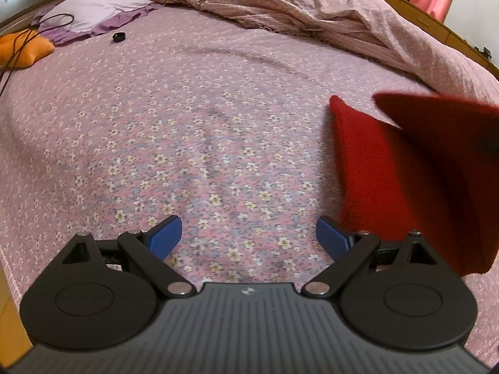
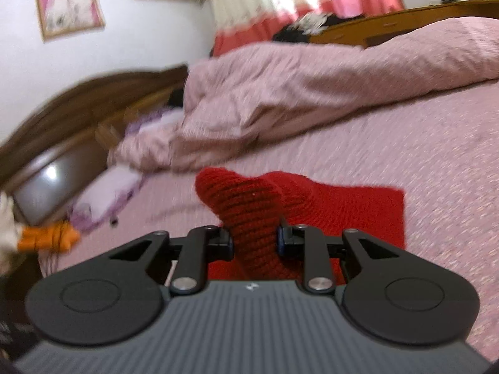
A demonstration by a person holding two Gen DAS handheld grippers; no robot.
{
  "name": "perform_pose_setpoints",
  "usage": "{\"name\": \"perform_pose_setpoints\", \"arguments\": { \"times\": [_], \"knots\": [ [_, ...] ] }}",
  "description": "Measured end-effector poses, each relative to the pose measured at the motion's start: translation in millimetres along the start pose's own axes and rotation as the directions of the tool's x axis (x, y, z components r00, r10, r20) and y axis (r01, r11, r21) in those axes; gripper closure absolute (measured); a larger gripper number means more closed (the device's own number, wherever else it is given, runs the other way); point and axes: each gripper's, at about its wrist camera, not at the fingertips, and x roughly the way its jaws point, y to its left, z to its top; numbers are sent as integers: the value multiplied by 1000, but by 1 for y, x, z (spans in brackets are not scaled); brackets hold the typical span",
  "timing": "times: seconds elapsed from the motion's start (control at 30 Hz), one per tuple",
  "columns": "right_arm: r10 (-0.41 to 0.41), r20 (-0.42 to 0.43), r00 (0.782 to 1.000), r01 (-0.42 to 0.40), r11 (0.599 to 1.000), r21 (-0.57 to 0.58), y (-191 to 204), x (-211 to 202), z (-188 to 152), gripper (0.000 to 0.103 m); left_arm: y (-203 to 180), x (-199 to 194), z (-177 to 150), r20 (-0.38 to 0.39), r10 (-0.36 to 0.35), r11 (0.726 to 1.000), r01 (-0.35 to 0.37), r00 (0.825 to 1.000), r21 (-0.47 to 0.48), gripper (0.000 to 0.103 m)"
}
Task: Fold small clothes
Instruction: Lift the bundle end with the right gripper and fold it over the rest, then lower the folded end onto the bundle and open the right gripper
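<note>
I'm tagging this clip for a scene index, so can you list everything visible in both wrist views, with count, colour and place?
red knitted garment: one, red, on the bed, one end lifted.
bedsheet: one, pink with small flowers, covering the bed.
quilt: one, dusty pink, rumpled across the far side of the bed.
pillow: one, lilac with a purple frill, at the head end.
orange cloth: one, orange, beside the pillow, a black cable over it.
small black object: one, black, on the sheet near the pillow.
framed picture: one, pink, on the wall.
curtains: white and red, by the window.
left gripper: black with blue pads, open, empty.
right gripper: black, shut on the garment's lifted end.
</note>
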Motion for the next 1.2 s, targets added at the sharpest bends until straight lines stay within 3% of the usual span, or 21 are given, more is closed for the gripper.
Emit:
{"name": "perform_pose_setpoints", "arguments": {
  "times": [0.2, 0.5, 0.77, 0.97, 1.1, 1.2],
  "knots": [
    [-8, -79, 997, 1, 996, -87, 20, 16, -24, 76, 14, 2, -1, -7, 3, 999, -3, 1000, -32, 8],
    [59, 13, 998, -58, 997, -54, 44, 9, -5, 76, 34, 0, 0, -1, 15, 997, -15, 1000, -73, 8],
    [69, -127, 990, -87, 986, -143, 71, 36, -43, 74, 46, -4, -1, 1, 38, 996, -38, 999, -84, 8],
    [59, -134, 989, -79, 986, -148, 73, 24, -42, 60, 47, -5, -3, 0, 45, 995, -45, 999, -91, 8],
    [108, -143, 984, -123, 987, -102, 74, 12, -40, 46, 43, -10, -1, 7, 43, 996, -43, 999, -79, 8],
    [158, -143, 977, -168, 984, -56, 72, -1, -39, 45, 38, -16, 0, 19, 41, 997, -39, 999, -63, 8]
  ]
}}
